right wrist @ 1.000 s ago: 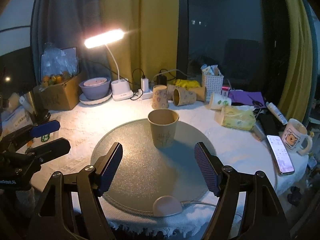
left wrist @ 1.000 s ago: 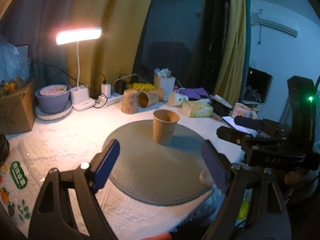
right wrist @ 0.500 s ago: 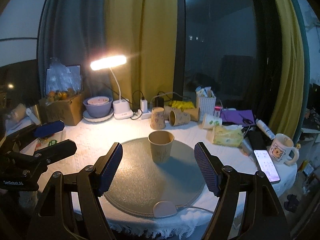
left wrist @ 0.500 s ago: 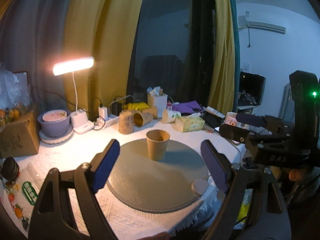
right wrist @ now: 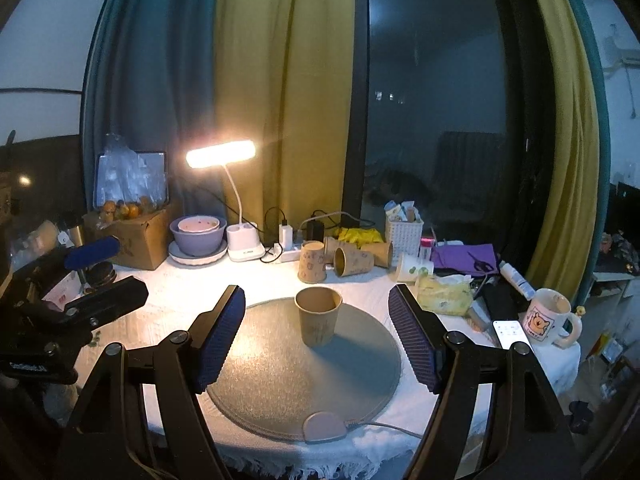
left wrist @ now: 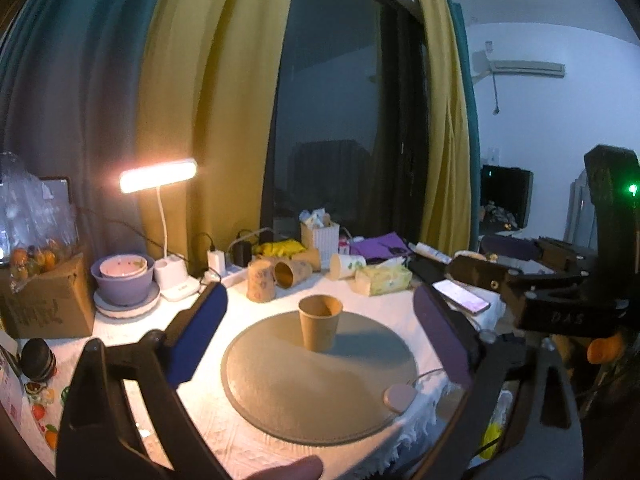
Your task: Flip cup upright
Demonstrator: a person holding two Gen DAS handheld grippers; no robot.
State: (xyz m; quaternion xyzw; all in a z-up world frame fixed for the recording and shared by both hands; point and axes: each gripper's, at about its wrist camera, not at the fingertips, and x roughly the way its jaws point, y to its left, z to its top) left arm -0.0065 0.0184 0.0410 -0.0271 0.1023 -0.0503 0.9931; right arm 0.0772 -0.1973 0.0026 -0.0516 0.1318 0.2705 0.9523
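Tabletop (right wrist: 248,280) has a white textured cloth on it, with a round grey mat (right wrist: 280,376) in the middle. Behind it there's a dark window with yellow and teal curtains, and a lit desk lamp (right wrist: 221,153) at the back left. Along the far edge sit a purple bowl (right wrist: 196,236), a cardboard box (right wrist: 132,236), a few spare paper cups (right wrist: 344,258), a tissue pack (right wrist: 444,294), a mug (right wrist: 546,316) and a phone (right wrist: 510,332).

The cup (right wrist: 318,316) stands upright, mouth up, on the far half of the mat. Both hand-held grippers are wide open and holding nothing: the right one (right wrist: 318,340) frames the cup between its blue pads but sits nearer the camera, clear of it, and same deal with the left one (left wrist: 320,344).
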